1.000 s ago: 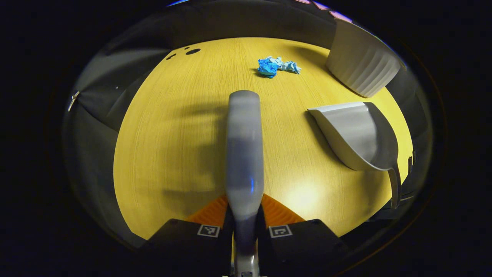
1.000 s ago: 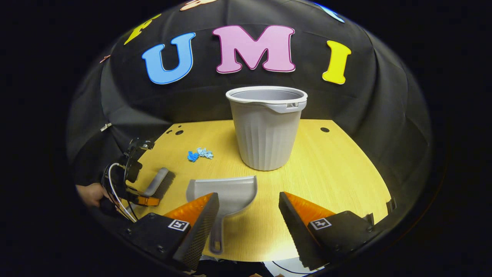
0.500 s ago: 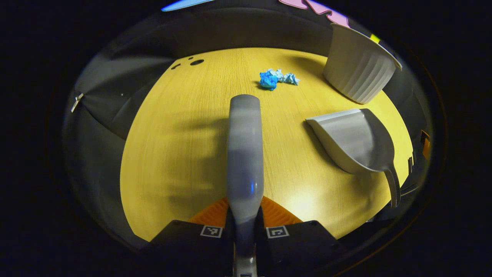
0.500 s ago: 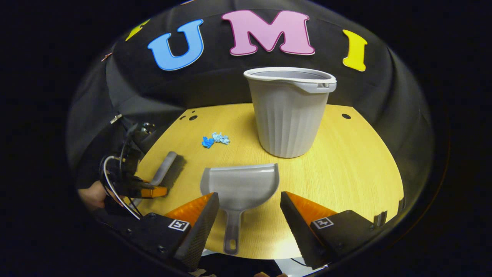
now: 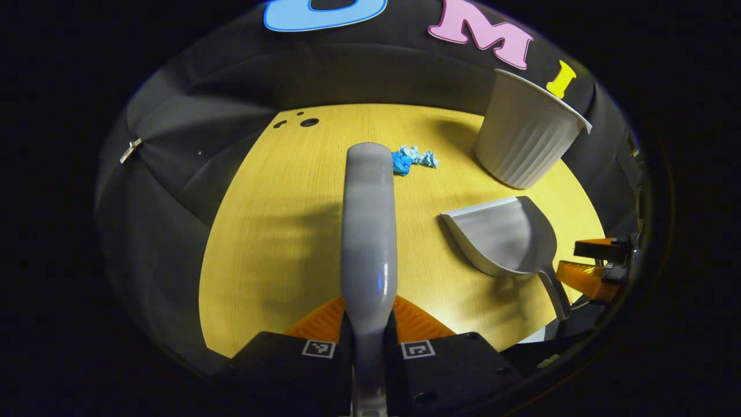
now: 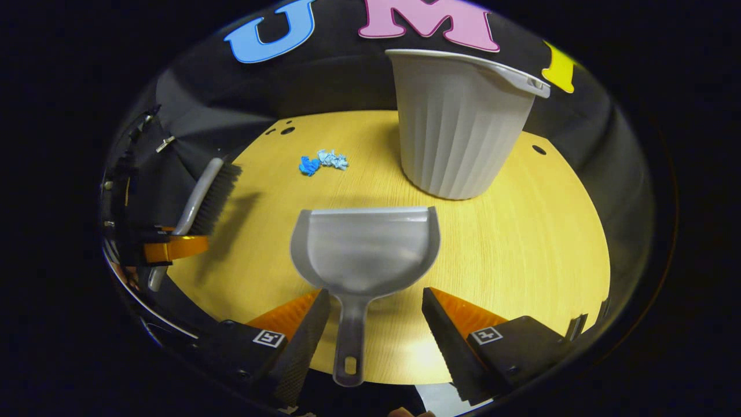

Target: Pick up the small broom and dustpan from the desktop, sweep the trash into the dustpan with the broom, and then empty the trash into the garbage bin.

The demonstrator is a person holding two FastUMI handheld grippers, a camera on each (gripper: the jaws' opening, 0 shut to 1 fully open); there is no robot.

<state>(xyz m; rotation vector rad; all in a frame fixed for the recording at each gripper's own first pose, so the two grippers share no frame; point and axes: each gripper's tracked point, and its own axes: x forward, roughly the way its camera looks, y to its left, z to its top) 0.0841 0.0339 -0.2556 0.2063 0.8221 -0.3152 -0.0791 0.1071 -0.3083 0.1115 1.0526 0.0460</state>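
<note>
two hand-held grippers: left clamps grey broom; right gapes around grey dustpan handle.

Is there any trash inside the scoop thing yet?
No. The dustpan looks bare inside; the blue paper scraps lie on the table farther back. The bin hides its own inside.
</note>
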